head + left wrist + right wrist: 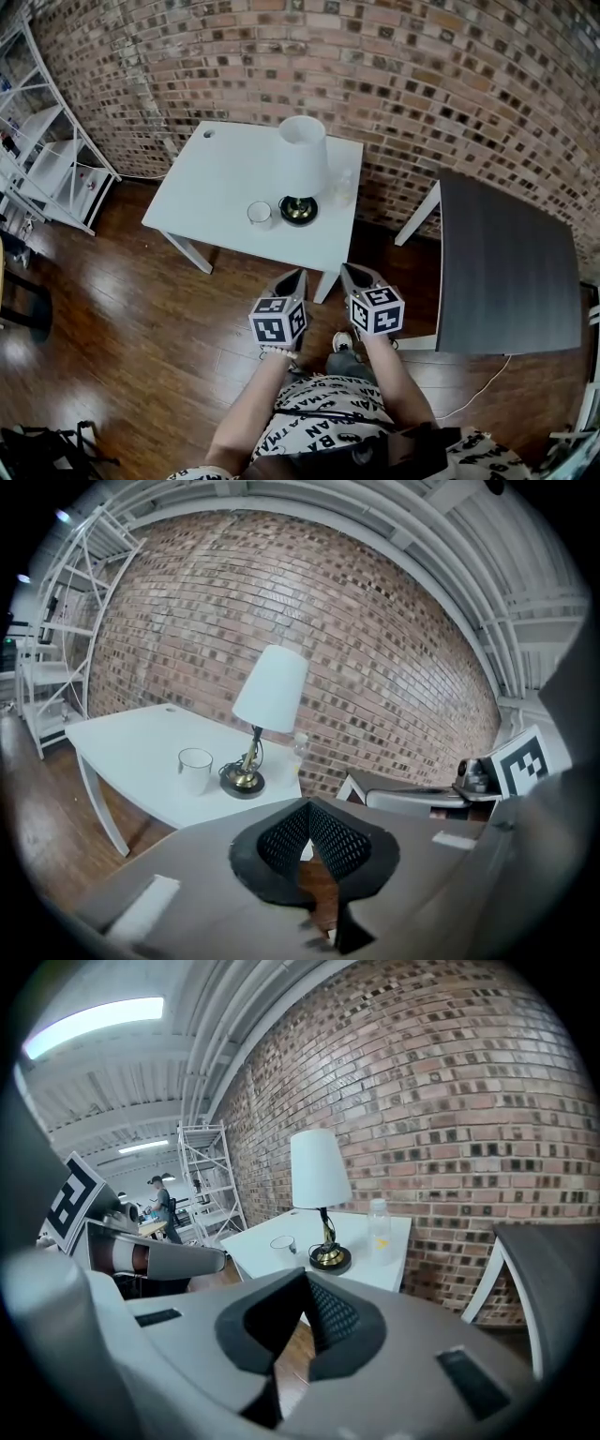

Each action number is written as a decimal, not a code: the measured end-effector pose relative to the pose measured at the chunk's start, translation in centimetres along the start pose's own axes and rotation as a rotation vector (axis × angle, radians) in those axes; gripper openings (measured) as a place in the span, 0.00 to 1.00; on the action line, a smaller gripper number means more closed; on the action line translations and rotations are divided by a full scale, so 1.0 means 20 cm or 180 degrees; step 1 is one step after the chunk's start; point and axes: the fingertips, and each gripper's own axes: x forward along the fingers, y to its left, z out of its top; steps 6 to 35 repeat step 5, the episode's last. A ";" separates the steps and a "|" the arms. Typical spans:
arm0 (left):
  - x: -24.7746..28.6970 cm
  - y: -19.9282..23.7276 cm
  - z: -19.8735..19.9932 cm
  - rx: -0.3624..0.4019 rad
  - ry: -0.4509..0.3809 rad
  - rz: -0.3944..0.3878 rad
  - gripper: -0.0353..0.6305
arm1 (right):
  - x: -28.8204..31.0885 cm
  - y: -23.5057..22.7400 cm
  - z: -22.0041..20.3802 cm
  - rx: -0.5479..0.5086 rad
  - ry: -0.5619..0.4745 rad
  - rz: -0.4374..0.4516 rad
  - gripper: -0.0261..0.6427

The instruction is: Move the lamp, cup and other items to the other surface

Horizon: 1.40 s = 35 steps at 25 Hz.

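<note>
On the white table [225, 178] stand the cup [260, 214], the lamp [302, 155] just right of it, and a clear bottle [345, 183] nearer the wall — their contents cannot be told. The dark table [506, 272] stands apart on the right. The left gripper [296, 276] and right gripper [349, 272] hang side by side short of the white table, tilted down — jaws pressed together on nothing.

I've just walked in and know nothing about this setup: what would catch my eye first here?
A white-shaded lamp stands on the white table by the brick wall, a cup beside it. To its right stands a dark table; nearer, the left gripper and right gripper are shut, empty.
</note>
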 end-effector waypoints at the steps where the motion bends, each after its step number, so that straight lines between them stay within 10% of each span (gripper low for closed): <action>1: 0.00 0.00 0.00 -0.0013 -0.0012 0.0004 0.06 | 0.00 -0.01 0.00 0.0003 0.0006 -0.0004 0.04; 35: 0.03 0.00 -0.01 -0.0069 -0.0021 0.0011 0.06 | 0.00 -0.03 -0.01 0.0002 0.0018 -0.0010 0.04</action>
